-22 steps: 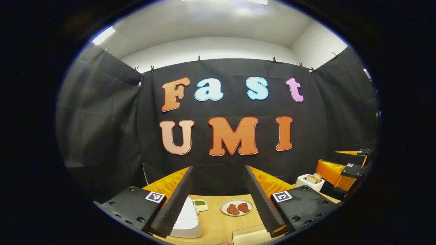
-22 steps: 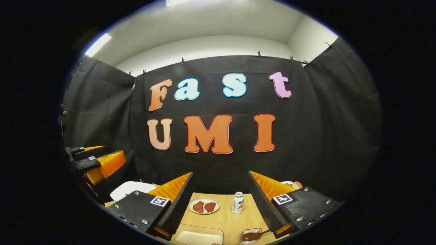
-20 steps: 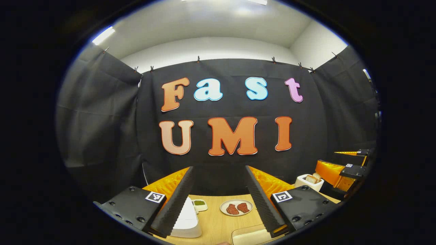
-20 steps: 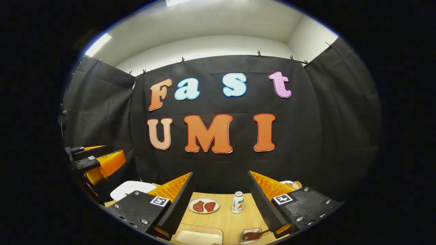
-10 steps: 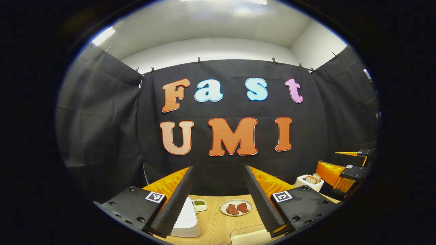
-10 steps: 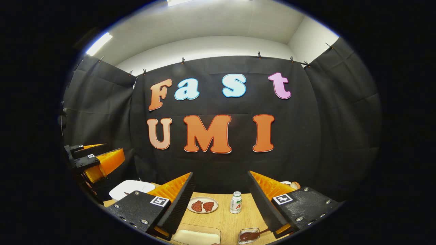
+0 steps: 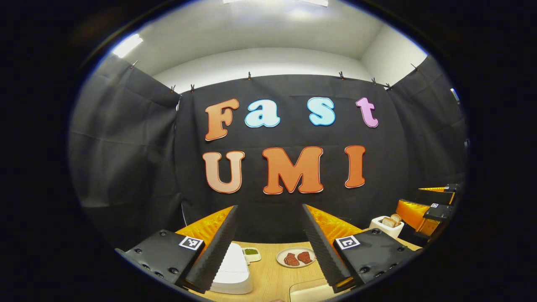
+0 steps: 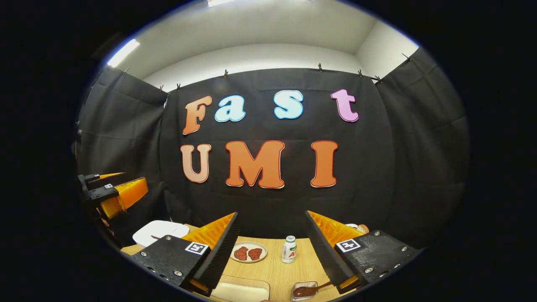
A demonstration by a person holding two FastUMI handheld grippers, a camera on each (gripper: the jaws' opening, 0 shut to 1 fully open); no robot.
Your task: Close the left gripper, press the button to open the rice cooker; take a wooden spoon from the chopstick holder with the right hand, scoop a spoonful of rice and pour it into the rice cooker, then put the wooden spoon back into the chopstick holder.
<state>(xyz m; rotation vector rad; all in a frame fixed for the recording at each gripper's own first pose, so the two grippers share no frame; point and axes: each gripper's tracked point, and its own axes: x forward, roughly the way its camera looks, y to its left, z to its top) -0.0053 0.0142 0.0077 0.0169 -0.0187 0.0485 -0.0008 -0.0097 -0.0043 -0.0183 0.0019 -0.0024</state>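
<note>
Looking along the left claw [image 7: 268,209], we see its two fingers spread wide with nothing between them, held above the wooden desk [image 7: 268,277]. The white rice cooker [image 7: 233,270] sits low on the left, partly behind the left finger, and its lid lies flat and shut. Just beside it stands a small white dish of green stuff [image 7: 251,253], and to the right of that a plate with two reddish pieces [image 7: 295,257]. Farther right we see a white holder with pale brown pieces in it [image 7: 387,225]; whether it is the chopstick holder we cannot tell. The right claw [image 7: 432,201] shows at the far right edge, its fingers apart.

From the right claw [image 8: 272,218], also wide and empty, we see the same plate [image 8: 248,252], a small white bottle [image 8: 288,249] next to it, a glass dish of brown sauce [image 8: 304,290] near the right finger, and a pale tray [image 8: 241,290] at the bottom. The rice cooker [image 8: 157,230] lies at left, below the left claw [image 8: 115,191].
</note>
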